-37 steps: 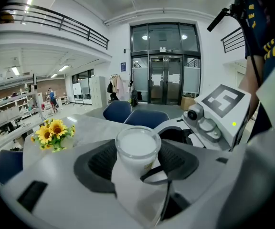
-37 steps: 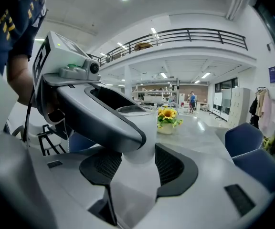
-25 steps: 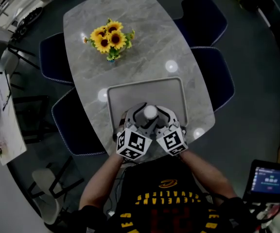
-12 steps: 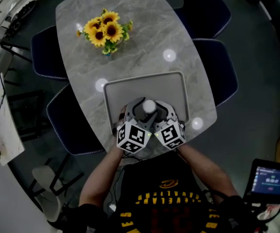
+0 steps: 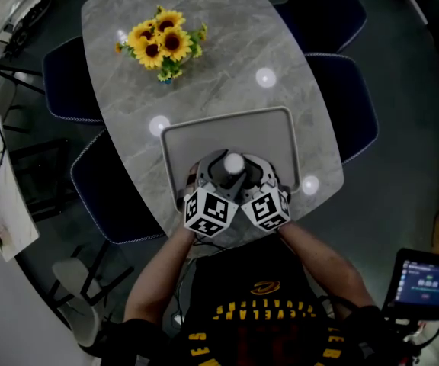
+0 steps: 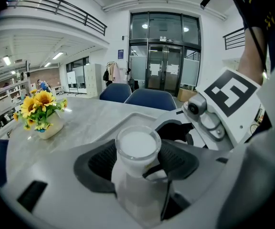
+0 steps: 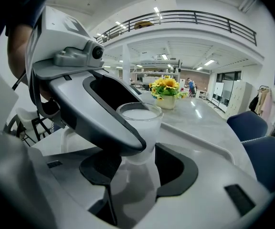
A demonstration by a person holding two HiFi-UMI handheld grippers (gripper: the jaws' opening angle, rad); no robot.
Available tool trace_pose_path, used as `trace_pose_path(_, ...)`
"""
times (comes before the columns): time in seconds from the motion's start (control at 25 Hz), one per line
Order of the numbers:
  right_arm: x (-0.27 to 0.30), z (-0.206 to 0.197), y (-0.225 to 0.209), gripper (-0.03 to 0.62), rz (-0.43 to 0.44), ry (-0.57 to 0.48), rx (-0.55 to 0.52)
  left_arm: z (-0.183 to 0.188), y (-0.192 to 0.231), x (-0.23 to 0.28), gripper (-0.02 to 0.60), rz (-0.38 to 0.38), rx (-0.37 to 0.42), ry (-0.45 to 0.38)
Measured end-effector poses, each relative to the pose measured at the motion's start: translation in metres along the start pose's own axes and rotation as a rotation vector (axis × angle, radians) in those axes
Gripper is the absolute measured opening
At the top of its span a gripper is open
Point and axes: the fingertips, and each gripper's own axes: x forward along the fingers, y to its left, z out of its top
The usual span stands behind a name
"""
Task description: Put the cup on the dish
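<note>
A white frosted cup [image 5: 233, 162] stands upright between both grippers, over the near part of a grey rectangular tray [image 5: 274, 128]. My left gripper [image 5: 221, 175] comes at it from the near left and its dark pads press the cup's sides [image 6: 137, 147]. My right gripper [image 5: 247, 175] comes from the near right, with the cup [image 7: 138, 120] low between its pads. The left gripper's finger [image 7: 104, 113] crosses in front of the cup's left side there. The cup's base is hidden, so I cannot tell whether it rests on the tray.
A small pot of sunflowers [image 5: 158, 44] stands at the far left of the grey marble table [image 5: 227, 44]. Blue chairs [image 5: 67, 82] line both long sides. A lit screen [image 5: 425, 280] sits low at the right, off the table.
The view has shifted slightly towards the table. Both grippers and the cup hold the same place over the tray.
</note>
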Motion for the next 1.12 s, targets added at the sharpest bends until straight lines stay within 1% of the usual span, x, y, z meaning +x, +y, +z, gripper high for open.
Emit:
trace_pose_path(0.32, 0.003, -0.006, 0.000, 0.225, -0.009, 0.027, -0.011, -0.004, 0.000, 0.004, 0.270, -0.007, 0.000, 0.001)
trace_pose_path(0.52, 0.003, -0.008, 0.001, 0.225, -0.006, 0.043, -0.016, -0.006, -0.002, 0.005, 0.270, -0.010, 0.016, 0.005)
trace_pose_path(0.8, 0.005, -0.010, 0.002, 0.225, -0.002, 0.067, -0.024, -0.009, -0.001, 0.006, 0.270, -0.008, 0.003, -0.002)
trace_pose_path(1.12, 0.007, -0.016, 0.004, 0.225, 0.011, 0.096, -0.030, -0.011, -0.003, 0.007, 0.270, -0.004, 0.021, -0.004)
